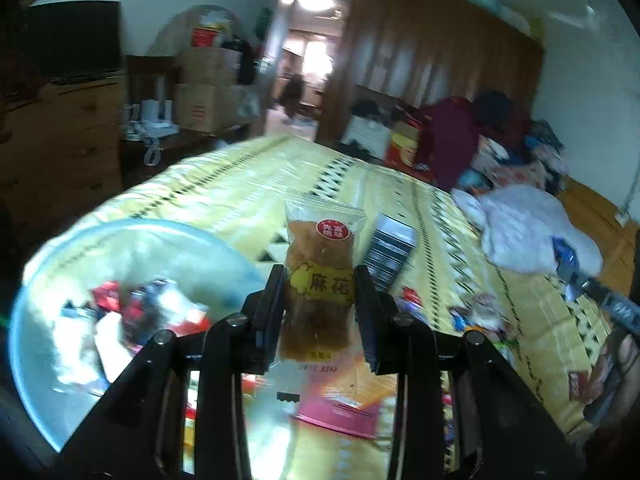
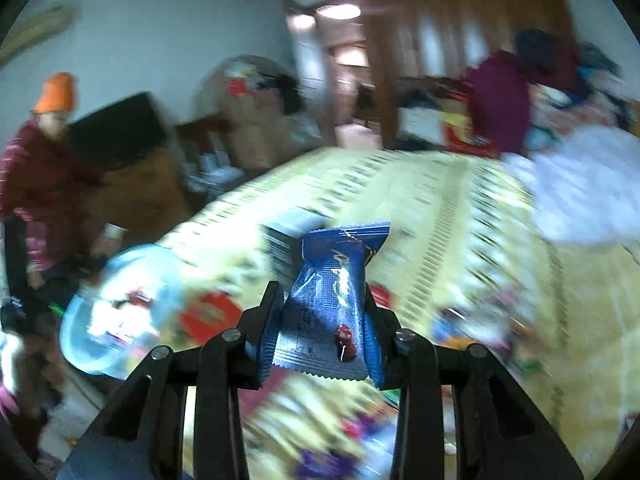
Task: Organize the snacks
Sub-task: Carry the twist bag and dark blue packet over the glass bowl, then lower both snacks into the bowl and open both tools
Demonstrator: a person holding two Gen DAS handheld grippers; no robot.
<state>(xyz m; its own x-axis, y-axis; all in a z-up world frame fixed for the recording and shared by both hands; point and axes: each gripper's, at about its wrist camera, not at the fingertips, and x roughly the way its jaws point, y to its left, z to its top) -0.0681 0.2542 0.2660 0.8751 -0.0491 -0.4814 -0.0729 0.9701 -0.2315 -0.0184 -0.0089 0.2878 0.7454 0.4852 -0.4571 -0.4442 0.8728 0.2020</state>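
Note:
My left gripper (image 1: 320, 304) is shut on a clear fried dough twist packet (image 1: 320, 276) with a yellow label, held upright above the bed. A light blue bowl (image 1: 36, 280) with several snack packets sits just left of it. My right gripper (image 2: 322, 320) is shut on a blue snack packet (image 2: 332, 300), held above the bed. The blue bowl (image 2: 80, 320) lies to its left in the blurred right wrist view. The right gripper with its blue packet (image 1: 566, 256) shows at the right edge of the left wrist view.
The yellow patterned bedspread (image 1: 240, 184) carries loose snacks (image 1: 480, 312), a dark box (image 1: 390, 248), a pink packet (image 1: 340, 412) and a white cloth (image 1: 532, 228). A person in an orange hat (image 2: 44, 152) stands left of the bed. Cartons and a wardrobe stand behind.

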